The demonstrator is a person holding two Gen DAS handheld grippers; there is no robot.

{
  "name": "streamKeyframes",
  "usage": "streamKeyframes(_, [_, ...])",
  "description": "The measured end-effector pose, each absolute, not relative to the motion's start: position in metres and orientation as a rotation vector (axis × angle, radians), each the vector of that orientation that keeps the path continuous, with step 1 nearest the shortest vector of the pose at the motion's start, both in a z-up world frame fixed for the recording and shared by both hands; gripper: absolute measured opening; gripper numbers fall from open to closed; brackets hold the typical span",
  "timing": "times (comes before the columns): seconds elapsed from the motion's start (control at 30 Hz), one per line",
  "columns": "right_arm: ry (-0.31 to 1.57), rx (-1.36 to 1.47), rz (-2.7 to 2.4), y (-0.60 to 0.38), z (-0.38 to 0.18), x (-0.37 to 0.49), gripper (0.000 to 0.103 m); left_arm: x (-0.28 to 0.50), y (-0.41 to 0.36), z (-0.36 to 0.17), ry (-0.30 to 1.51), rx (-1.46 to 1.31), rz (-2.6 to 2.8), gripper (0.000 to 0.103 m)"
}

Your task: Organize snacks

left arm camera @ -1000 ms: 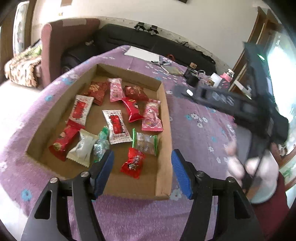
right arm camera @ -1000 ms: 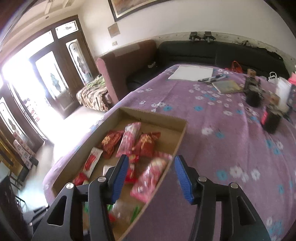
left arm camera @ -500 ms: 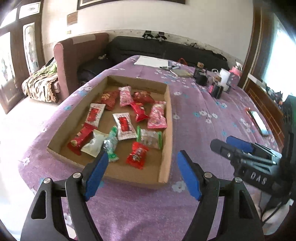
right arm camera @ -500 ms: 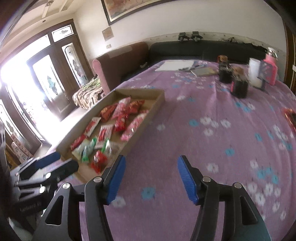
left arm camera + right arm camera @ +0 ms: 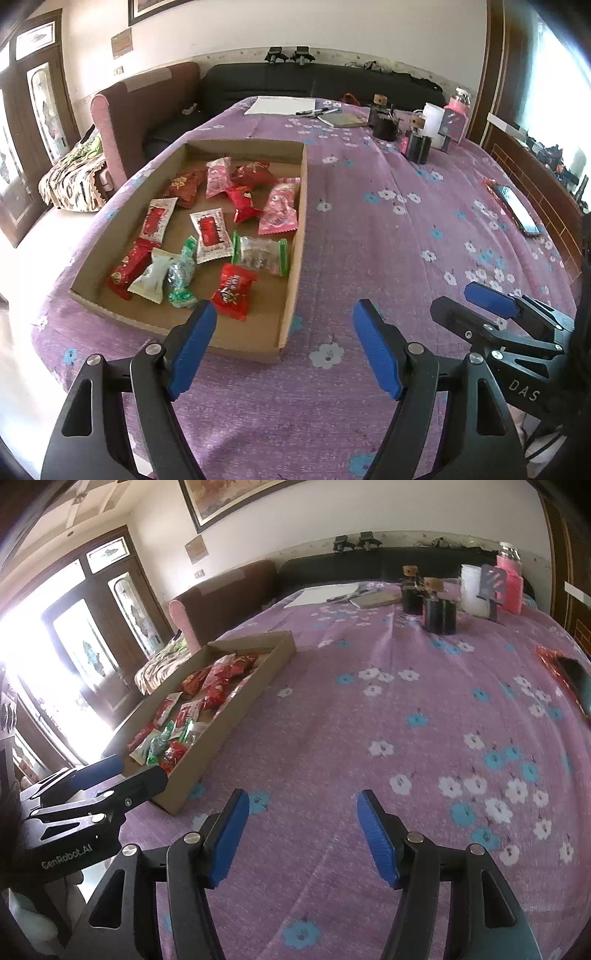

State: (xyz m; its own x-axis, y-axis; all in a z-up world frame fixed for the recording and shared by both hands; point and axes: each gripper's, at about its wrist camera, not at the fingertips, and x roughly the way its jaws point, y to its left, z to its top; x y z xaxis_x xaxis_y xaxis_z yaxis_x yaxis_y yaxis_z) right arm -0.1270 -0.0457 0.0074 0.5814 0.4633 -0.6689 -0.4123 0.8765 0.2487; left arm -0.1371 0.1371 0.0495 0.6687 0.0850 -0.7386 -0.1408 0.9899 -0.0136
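Note:
A shallow cardboard tray (image 5: 295, 258) lies on the purple flowered tablecloth (image 5: 388, 229) and holds several wrapped snacks: red packets (image 5: 233, 290), pink packets (image 5: 279, 211), white-and-red packets (image 5: 209, 235) and green-edged clear packets (image 5: 261, 255). My left gripper (image 5: 284, 347) is open and empty, just in front of the tray's near right corner. My right gripper (image 5: 301, 836) is open and empty over bare cloth, right of the tray (image 5: 229, 716). Each gripper shows in the other's view.
Black jars (image 5: 417, 147), a white cup (image 5: 433, 120), a pink bottle (image 5: 456, 114), paper and pens (image 5: 282, 106) stand at the table's far end. A phone (image 5: 517, 210) lies at the right edge. A sofa and an armchair (image 5: 144, 110) stand behind and to the left.
Both grippers have pulled back from the tray toward the table's near edge. The right gripper has moved from over the tray to bare cloth on its right. Both stay open.

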Motion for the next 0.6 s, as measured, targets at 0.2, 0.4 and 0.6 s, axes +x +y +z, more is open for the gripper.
streamKeyframes(0.2, [0.792, 0.084, 0.499, -0.056, 0.006, -0.130, 0.064, -0.132, 0.124, 0.043, 0.857, -0.054, 0.113, 0.077])
streamKeyframes(0.4, [0.792, 0.094, 0.483, -0.064, 0.003, -0.130, 0.067, -0.126, 0.114, 0.036, 0.885, -0.044, 0.094, 0.077])
streamKeyframes(0.6, [0.796, 0.104, 0.482, -0.066, 0.001, -0.130, 0.067, -0.122, 0.109, 0.030, 0.906, -0.040, 0.082, 0.077])
